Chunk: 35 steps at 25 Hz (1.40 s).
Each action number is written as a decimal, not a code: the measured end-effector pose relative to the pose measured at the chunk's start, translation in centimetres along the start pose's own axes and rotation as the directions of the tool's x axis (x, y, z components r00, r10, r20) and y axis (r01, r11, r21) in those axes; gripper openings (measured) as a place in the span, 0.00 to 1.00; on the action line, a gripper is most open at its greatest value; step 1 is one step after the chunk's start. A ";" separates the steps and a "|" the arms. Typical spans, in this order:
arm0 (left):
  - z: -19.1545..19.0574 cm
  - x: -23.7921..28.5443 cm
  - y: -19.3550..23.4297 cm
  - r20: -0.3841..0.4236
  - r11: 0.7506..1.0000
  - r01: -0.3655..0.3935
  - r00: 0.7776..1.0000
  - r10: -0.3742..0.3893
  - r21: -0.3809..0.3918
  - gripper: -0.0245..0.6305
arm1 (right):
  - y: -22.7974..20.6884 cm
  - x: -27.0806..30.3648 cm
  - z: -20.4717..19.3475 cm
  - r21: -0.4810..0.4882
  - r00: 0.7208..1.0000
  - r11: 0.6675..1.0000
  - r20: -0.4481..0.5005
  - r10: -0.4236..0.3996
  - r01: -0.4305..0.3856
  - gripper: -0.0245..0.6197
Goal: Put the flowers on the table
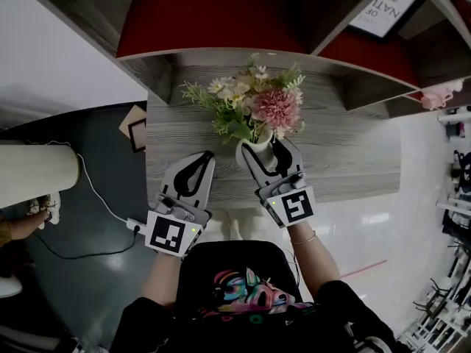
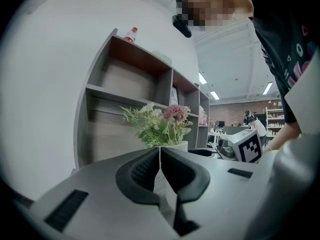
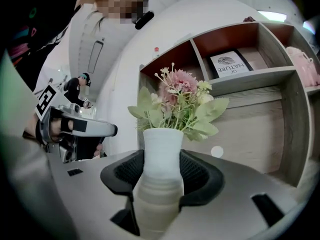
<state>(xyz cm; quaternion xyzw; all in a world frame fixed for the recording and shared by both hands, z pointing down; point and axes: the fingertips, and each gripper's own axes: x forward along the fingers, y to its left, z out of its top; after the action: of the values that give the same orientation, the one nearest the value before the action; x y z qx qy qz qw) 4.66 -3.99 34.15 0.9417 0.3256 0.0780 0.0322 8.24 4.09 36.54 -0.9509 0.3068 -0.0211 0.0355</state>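
A bunch of pink, white and green flowers [image 1: 257, 105] stands in a white ribbed vase [image 1: 254, 151] over the grey wooden table [image 1: 346, 153]. My right gripper [image 1: 266, 148] is shut on the vase's body; in the right gripper view both pads press the vase [image 3: 161, 154] below the flowers [image 3: 177, 101]. Whether the vase's foot rests on the table is hidden. My left gripper [image 1: 204, 156] hovers just left of the vase, shut with nothing in it; in its own view its tips [image 2: 160, 154] meet in front of the flowers [image 2: 160, 121].
A wooden shelf unit [image 1: 213, 20] with red-backed compartments rises right behind the table. It holds a framed print [image 1: 390, 9] and a pink item [image 1: 441, 94]. On the dark floor at left lie a cable with a power strip [image 1: 132, 225] and a small frame [image 1: 136, 131].
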 end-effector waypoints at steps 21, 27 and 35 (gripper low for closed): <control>-2.5 1.5 0.5 -0.017 1.000 0.007 1.000 -0.007 -0.018 0.08 | -0.6 0.7 -2.1 -0.023 0.999 0.999 0.034 -0.030 0.031 0.42; -2.6 0.5 -0.8 -0.016 1.000 0.011 1.000 -0.012 -0.015 0.08 | 0.2 -1.1 -2.4 -0.029 0.999 0.999 0.020 -0.042 0.043 0.42; -2.5 -0.8 -3.0 0.007 1.000 0.021 1.000 -0.021 -0.015 0.08 | 0.7 -4.0 -2.2 -0.032 0.997 0.997 0.039 -0.064 0.065 0.42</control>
<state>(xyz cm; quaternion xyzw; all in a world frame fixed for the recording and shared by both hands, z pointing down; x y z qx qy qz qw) 1.75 -2.12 36.16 0.9383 0.3346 0.0770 0.0411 4.49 5.73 38.60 -0.9610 0.2754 0.0011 0.0249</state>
